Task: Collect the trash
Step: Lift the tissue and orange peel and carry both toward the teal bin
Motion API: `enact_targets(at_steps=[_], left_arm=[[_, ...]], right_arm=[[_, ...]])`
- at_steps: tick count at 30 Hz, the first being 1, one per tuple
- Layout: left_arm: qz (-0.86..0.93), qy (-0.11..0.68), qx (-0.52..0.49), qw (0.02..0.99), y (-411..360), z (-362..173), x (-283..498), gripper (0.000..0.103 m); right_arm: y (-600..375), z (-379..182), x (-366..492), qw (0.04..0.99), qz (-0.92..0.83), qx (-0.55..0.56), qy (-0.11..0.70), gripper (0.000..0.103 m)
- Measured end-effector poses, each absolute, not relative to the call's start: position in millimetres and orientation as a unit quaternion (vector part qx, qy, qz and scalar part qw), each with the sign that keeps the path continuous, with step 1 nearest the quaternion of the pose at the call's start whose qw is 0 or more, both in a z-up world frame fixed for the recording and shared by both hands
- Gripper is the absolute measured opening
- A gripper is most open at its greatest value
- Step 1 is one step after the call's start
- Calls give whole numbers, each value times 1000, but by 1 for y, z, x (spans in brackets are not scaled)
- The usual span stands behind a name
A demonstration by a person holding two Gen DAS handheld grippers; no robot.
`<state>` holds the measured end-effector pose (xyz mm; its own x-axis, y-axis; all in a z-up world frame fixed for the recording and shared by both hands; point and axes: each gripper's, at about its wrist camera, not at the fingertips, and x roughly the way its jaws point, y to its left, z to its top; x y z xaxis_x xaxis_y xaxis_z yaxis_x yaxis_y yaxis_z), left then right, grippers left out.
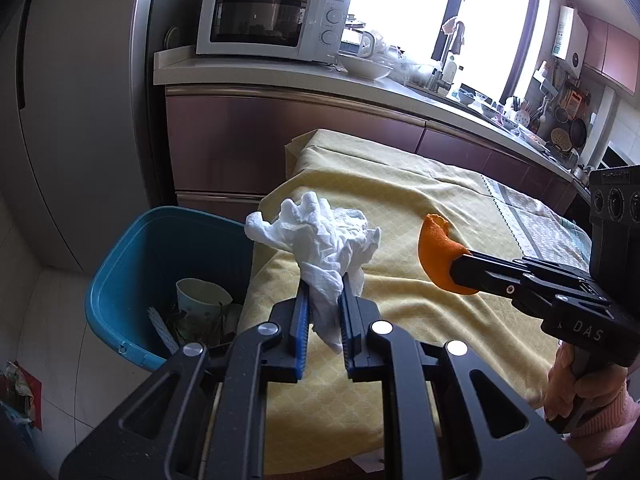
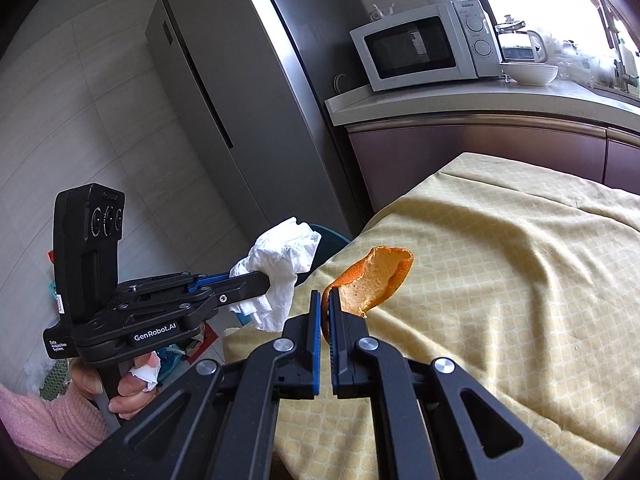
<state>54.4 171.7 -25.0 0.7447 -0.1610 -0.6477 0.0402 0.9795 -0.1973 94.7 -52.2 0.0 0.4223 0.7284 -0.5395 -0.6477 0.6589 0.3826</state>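
My left gripper [image 1: 325, 286] is shut on a crumpled white tissue [image 1: 320, 232], held above the left end of the yellow tablecloth [image 1: 400, 184]. From the right wrist view the same tissue [image 2: 280, 256] sticks out of the left gripper [image 2: 266, 280]. My right gripper [image 2: 325, 300] is shut on a curled piece of orange peel [image 2: 376, 280], over the cloth. In the left wrist view that peel [image 1: 438, 254] sits at the tip of the right gripper [image 1: 460, 270]. A blue bin [image 1: 160, 272] stands on the floor beside the table's left end, below and left of the tissue.
The bin holds a paper cup [image 1: 202, 298] and other scraps. A counter with a white microwave [image 1: 272, 20], a bowl [image 1: 366, 67] and dishes runs behind the table. A tall grey fridge [image 2: 224, 92] stands to the left. A hand [image 2: 128, 388] in a pink sleeve grips the left handle.
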Motion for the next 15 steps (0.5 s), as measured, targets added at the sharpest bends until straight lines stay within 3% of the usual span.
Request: enact_targets(at_steps=[15], left_arm=[[-32,351,-92,931,185,-25,50,14]], right_arm=[[-35,2,99,834,428,48,346,3]])
